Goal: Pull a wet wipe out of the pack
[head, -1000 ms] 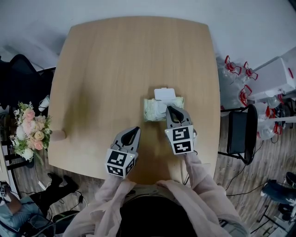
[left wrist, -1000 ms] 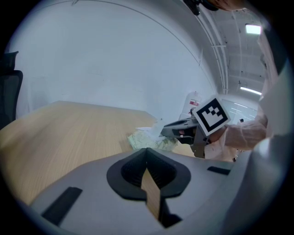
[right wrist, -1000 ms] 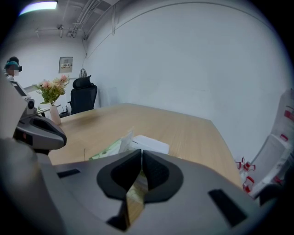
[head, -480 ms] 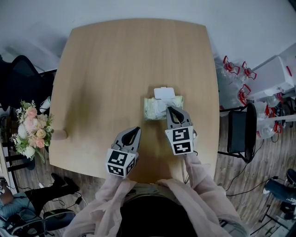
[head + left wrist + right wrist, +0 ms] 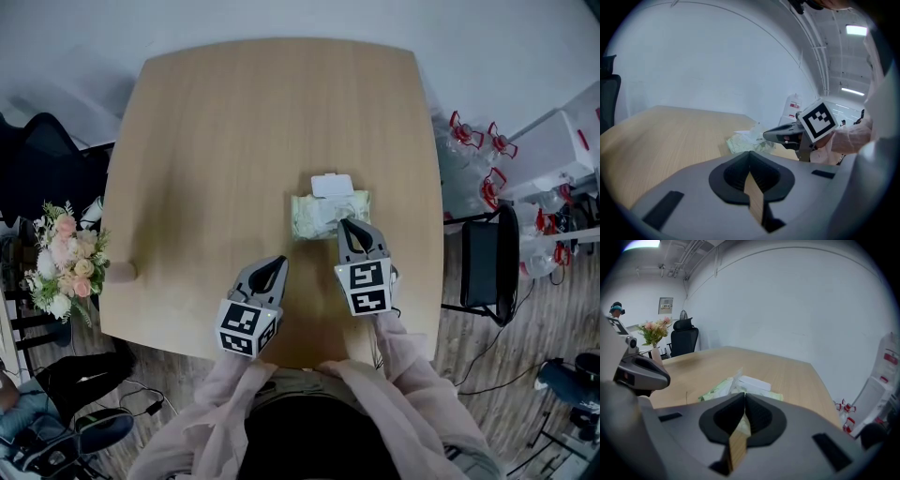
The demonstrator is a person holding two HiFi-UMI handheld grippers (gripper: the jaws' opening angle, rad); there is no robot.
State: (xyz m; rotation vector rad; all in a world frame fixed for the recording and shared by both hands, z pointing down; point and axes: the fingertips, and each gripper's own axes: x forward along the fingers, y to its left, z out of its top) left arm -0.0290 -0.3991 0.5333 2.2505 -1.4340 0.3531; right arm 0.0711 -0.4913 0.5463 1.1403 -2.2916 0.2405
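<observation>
The wet wipe pack point(image 5: 309, 217) lies flat on the wooden surface point(image 5: 234, 141), right of centre and close in front of the person. Its white flip lid point(image 5: 331, 185) is folded back on the far side, so the opening faces the near side. A crumpled tuft of wet wipe point(image 5: 323, 214) stands up out of that opening, which gives something to pinch. The right gripper point(image 5: 348, 225) is angled down with its tip at the near right edge of the pack, touching or just beside the tuft, the natural spot from which to draw the sheet up and back. Its fingers are together. No view shows plainly whether an edge of the wipe is caught between them, so I judge this the moment of the pinch, with the pull not begun. The left gripper point(image 5: 277, 263) hangs to the near left, apart from the pack, its fingers also together on nothing. It is not pinning the pack, which may lift with the sheet. The head view gives the layout: pack, lid and both grippers, with a bunch of flowers point(image 5: 64, 267) off the surface's left edge. Only the gripper views show the finger tips meeting. The right one adds the tuft rising just beyond its tips. The left one shows side-on how low the right gripper's tip sits at the wipe.
</observation>
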